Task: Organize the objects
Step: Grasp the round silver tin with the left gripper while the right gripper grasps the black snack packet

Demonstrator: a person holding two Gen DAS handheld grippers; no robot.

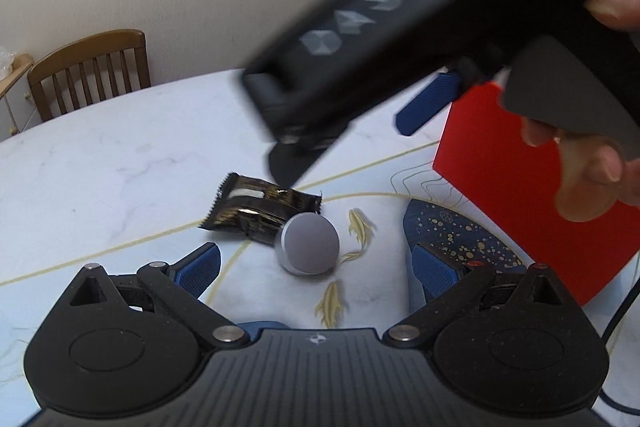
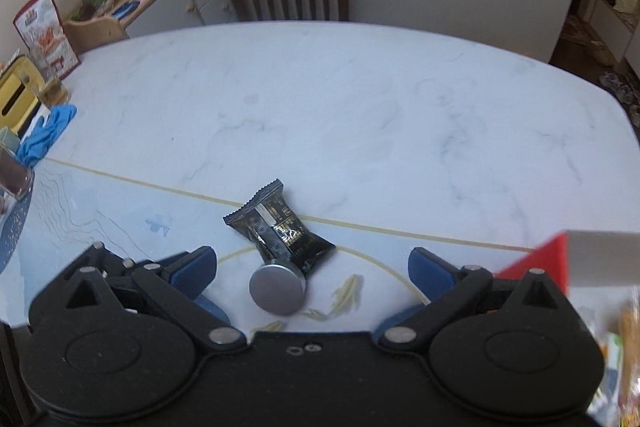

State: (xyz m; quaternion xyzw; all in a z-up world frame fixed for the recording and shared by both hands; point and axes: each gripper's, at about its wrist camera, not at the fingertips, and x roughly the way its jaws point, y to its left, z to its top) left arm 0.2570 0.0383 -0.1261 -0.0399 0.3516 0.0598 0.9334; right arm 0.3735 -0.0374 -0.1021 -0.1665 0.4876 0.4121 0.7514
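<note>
Hovering both spread-open grippers, left (image 1: 316, 263) and right (image 2: 312, 267), we see the round silver metal puck (image 2: 277, 289) between our fingertips, black foil snack packet (image 2: 280, 233) touching just beyond.

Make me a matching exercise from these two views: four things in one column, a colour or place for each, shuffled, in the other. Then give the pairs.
Things:
1. snack packet
2. round cap
3. box
4. glove

Descriptions:
A. red, at the table's right side
B. blue, crumpled at the table's left edge
C. silver-grey, touching the packet's near end
D. black with gold print, lying flat on the table

Pairs: 1-D, 2-C, 3-A, 4-B
</note>
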